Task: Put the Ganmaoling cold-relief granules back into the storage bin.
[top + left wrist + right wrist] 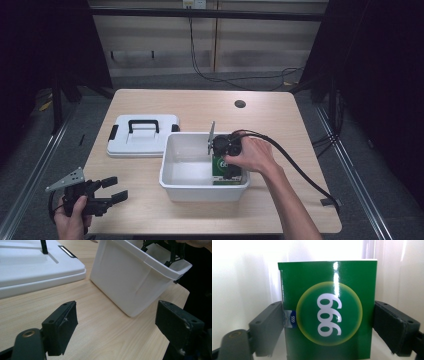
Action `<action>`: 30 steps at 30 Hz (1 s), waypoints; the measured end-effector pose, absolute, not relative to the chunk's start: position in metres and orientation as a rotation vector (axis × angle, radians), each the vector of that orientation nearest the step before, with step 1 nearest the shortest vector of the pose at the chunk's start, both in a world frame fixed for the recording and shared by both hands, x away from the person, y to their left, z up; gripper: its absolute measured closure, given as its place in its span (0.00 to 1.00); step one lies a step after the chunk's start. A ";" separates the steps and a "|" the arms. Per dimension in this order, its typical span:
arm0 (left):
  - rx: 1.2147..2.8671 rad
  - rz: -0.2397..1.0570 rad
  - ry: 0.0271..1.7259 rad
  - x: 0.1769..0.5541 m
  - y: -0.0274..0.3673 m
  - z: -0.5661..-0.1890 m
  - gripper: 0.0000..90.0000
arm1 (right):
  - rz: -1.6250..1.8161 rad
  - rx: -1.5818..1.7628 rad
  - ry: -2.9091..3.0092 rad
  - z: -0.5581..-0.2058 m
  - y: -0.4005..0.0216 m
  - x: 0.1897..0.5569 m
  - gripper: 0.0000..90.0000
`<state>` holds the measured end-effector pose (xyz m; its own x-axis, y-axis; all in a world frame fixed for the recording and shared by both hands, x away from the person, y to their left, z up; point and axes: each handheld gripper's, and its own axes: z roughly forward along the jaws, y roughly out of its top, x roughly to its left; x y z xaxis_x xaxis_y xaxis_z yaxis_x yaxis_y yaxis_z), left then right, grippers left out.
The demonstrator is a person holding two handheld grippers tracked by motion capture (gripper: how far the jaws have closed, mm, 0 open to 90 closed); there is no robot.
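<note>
The left gripper [107,192] sits nearest, at the front left corner of the surface [200,102], held in the person's left hand [72,217] with its grey three-cornered plate tilted up behind it. Its jaws stand wide apart with nothing between them; in the left gripper view [116,322] bare wood shows through the gap, and the pads look scuffed along their edges.

A little farther in, right of centre, stands the white tub [175,175], an open rectangular bin whose front wall is close to the near edge of the surface. In the left gripper view its outer wall [125,280] rises just beyond the jaws, apart from them.

Inside the tub, against its right end, stands the green box [218,167], upright, with a white "999" in a yellow-ringed circle on its face. The right hand [255,152] reaches over the tub's right rim and points the right gripper [227,167] down into it. In the right gripper view [328,322] the box [328,307] fills the space between the two jaws, one pad flanking each side edge. On the left the pad overlaps a small silver and blue sticker at the box's edge; on the right the pad lies right at the edge. Whether the pads press on the box or only flank it I cannot tell.

Beyond the tub to the left lies the white lid [142,135], flat on the surface, with a black handle and black side clips, just beside the tub's back left corner. Farthest off, a small dark round hole [240,104] sits in the surface near its back edge.
</note>
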<state>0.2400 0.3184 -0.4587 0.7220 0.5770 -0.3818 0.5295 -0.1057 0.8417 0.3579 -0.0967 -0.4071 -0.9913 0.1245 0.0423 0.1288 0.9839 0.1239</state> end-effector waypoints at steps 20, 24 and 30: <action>1.761 0.048 0.879 0.240 0.318 -0.459 0.20 | -0.503 -0.287 -3.086 -0.386 -0.123 0.353 0.13; 1.762 0.046 0.883 0.240 0.317 -0.459 0.20 | -0.589 -0.299 -3.093 -0.381 -0.129 0.352 0.13; 1.760 0.046 0.885 0.240 0.318 -0.459 0.20 | -0.669 -0.329 -3.088 -0.373 -0.138 0.348 0.13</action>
